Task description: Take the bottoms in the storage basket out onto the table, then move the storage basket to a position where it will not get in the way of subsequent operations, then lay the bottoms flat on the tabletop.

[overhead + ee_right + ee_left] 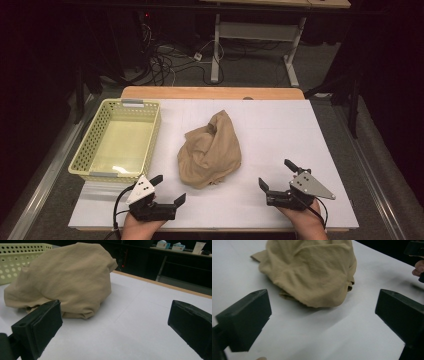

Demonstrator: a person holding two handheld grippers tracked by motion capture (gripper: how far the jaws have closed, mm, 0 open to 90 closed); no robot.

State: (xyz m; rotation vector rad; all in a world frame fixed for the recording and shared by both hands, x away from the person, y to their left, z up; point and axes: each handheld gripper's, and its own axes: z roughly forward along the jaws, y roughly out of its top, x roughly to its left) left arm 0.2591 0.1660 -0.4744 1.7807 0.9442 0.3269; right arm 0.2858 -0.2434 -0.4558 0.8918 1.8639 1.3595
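A crumpled tan cloth [210,151] lies heaped mid-table; near it, left gripper [169,189] and right gripper [276,175] gape wide, empty.

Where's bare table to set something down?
Free: the right half of the white table, from the tan cloth to the right edge; also the strip between cloth and both grippers. Tight: the narrow gap between the cloth and the yellow-green basket.
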